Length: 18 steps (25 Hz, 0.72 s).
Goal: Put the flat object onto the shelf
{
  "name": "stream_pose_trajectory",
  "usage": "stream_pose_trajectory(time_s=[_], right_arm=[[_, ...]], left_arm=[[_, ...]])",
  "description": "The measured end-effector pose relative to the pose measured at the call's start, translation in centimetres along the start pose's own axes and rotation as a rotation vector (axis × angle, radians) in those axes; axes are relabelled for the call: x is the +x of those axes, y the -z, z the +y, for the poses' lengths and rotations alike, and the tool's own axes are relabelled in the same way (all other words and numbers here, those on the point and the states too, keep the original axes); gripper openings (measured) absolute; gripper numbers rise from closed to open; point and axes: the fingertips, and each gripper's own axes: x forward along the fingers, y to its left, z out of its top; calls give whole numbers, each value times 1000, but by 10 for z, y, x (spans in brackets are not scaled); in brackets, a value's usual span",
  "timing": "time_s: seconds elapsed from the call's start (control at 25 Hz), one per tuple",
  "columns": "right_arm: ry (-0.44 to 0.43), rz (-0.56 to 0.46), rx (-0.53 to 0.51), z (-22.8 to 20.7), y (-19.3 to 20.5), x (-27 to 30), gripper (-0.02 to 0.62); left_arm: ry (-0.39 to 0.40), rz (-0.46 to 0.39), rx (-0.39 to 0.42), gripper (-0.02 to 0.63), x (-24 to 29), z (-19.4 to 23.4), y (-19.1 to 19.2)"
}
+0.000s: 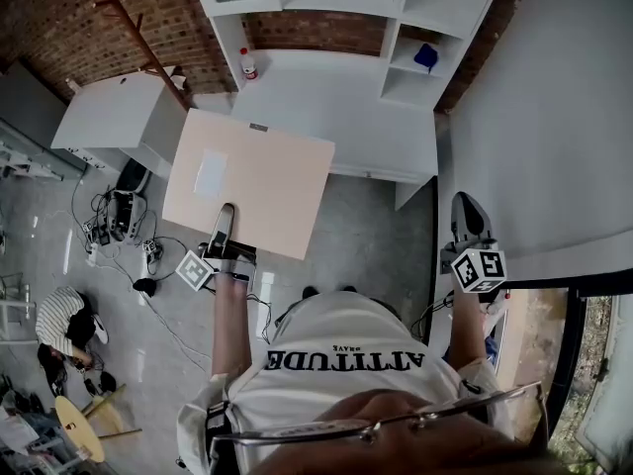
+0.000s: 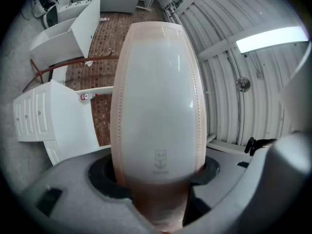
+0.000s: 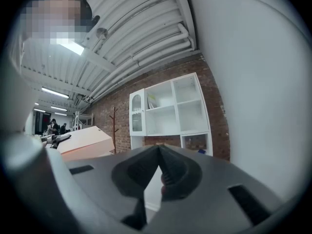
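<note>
The flat object (image 1: 249,180) is a large peach-pink sheet-like pouch, held out level in front of me above the floor. My left gripper (image 1: 224,228) is shut on its near edge. In the left gripper view the flat object (image 2: 157,96) fills the middle, and the left gripper (image 2: 159,191) clamps its lower end from both sides. The white shelf unit (image 1: 336,97) stands ahead against the brick wall, and the shelf unit (image 3: 170,112) also shows in the right gripper view. My right gripper (image 1: 469,218) is raised at the right, shut and empty; the right gripper (image 3: 159,152) has its jaws meeting.
A white cabinet (image 1: 117,117) stands to the left of the shelf. A red-capped bottle (image 1: 247,64) sits on the shelf's counter and a blue item (image 1: 425,57) in a right cubby. A white wall (image 1: 554,117) runs along the right. Cables (image 1: 119,228) and a seated person (image 1: 61,320) are on the floor at the left.
</note>
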Motion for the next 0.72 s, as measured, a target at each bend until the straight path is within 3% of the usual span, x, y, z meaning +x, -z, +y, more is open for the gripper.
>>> stream_pose_trajectory(time_s=[0.32, 0.72], right_arm=[[-6, -2, 19, 5, 0, 0, 26], [-36, 6, -3, 42, 11, 5, 26]], left_arm=[[0, -8, -20, 295, -3, 0, -4], [-14, 34, -32, 295, -13, 17, -18]])
